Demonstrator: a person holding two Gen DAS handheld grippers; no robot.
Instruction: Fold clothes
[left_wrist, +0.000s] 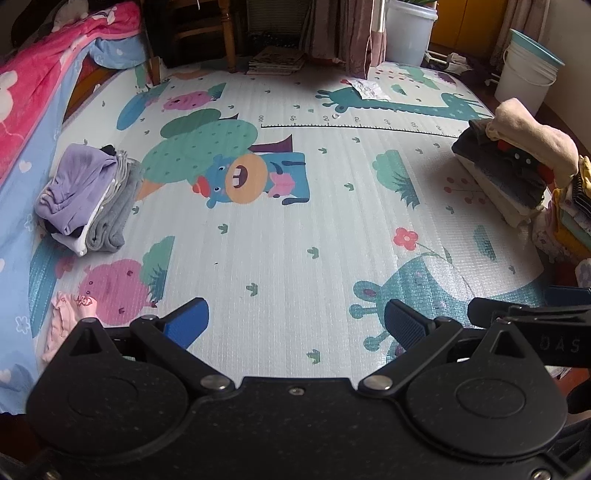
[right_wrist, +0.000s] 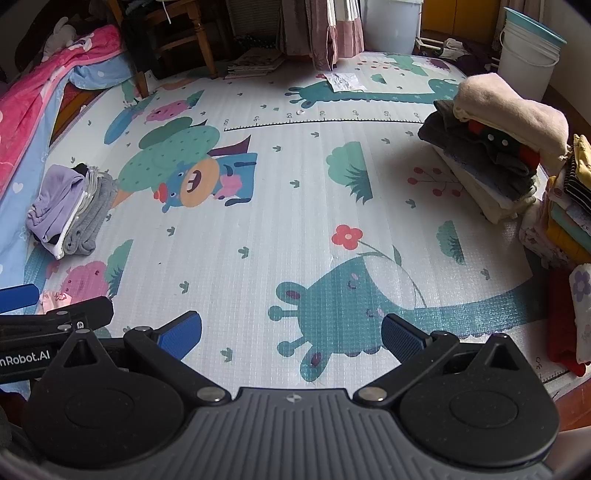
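Note:
A folded stack topped by a lilac garment (left_wrist: 79, 192) (right_wrist: 55, 203) over grey ones lies at the left of the cartoon play mat (left_wrist: 295, 229) (right_wrist: 280, 229). Another pile with a cream top piece (left_wrist: 532, 144) (right_wrist: 509, 114) sits at the right, beside a stack of striped and yellow clothes (left_wrist: 576, 206) (right_wrist: 572, 206). A small pink garment (left_wrist: 68, 317) (right_wrist: 53, 297) lies at the near left. My left gripper (left_wrist: 295, 325) hovers open over the mat, empty. My right gripper (right_wrist: 291, 332) is open and empty too, with the left gripper's body at its left.
A bed with a pink and blue blanket (left_wrist: 33, 92) (right_wrist: 40, 88) runs along the left. Wooden chair legs (left_wrist: 229, 44), a magazine pile (left_wrist: 277, 61), curtains and white buckets (left_wrist: 524, 70) (right_wrist: 528, 48) stand at the back. A crumpled paper (left_wrist: 367, 88) lies on the far mat.

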